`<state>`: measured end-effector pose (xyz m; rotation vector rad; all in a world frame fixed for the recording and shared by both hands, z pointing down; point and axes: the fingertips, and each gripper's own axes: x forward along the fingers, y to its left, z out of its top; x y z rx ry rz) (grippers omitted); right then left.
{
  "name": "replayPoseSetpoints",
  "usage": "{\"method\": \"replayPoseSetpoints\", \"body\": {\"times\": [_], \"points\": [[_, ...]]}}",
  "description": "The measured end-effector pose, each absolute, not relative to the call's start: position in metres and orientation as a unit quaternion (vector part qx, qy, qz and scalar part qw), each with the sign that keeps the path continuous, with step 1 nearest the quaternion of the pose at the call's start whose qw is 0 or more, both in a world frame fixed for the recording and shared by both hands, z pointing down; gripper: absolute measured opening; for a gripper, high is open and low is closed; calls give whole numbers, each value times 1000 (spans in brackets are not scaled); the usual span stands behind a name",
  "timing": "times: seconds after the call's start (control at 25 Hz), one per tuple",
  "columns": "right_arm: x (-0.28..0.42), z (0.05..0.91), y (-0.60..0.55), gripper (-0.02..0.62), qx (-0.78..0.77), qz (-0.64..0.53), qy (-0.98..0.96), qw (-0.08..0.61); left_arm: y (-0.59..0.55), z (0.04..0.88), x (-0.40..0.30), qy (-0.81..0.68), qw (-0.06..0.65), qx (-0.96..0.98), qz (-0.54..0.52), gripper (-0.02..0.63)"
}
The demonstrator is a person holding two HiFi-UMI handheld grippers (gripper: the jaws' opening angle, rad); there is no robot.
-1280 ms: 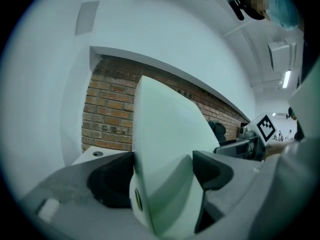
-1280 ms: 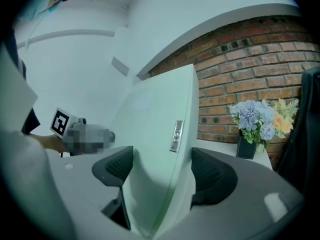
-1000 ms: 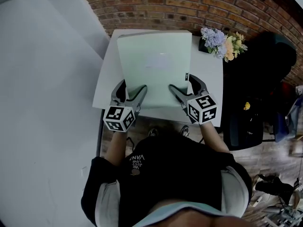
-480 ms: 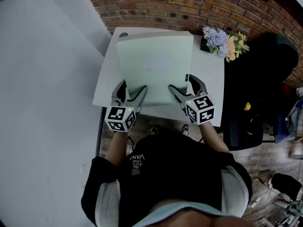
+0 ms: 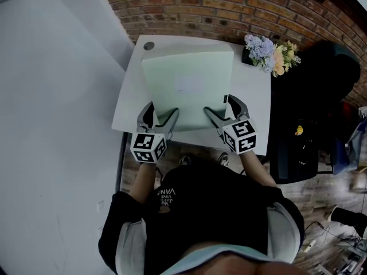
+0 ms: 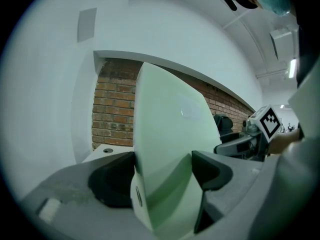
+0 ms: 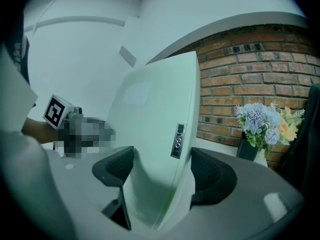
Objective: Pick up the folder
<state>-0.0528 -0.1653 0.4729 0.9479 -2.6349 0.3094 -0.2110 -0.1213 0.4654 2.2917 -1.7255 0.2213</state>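
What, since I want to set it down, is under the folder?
The white table shows around the folder, with a round hole by its far left corner. The tabletop directly beneath is covered.

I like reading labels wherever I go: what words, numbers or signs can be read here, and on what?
Nothing reads clearly.
The shirt print: upside down, too small to read.
The spine tag on the folder: blurred characters, unreadable.
Each marker cube: black-and-white squares, no words.
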Motion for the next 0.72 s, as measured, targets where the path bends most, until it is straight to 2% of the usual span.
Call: {"method": "replayPoseSetpoints", "body": {"times": [0.72], "points": [[-47,486,-163,345,342,120,-917,167,-122,476,-206,-593,142,788,81,362]]}}
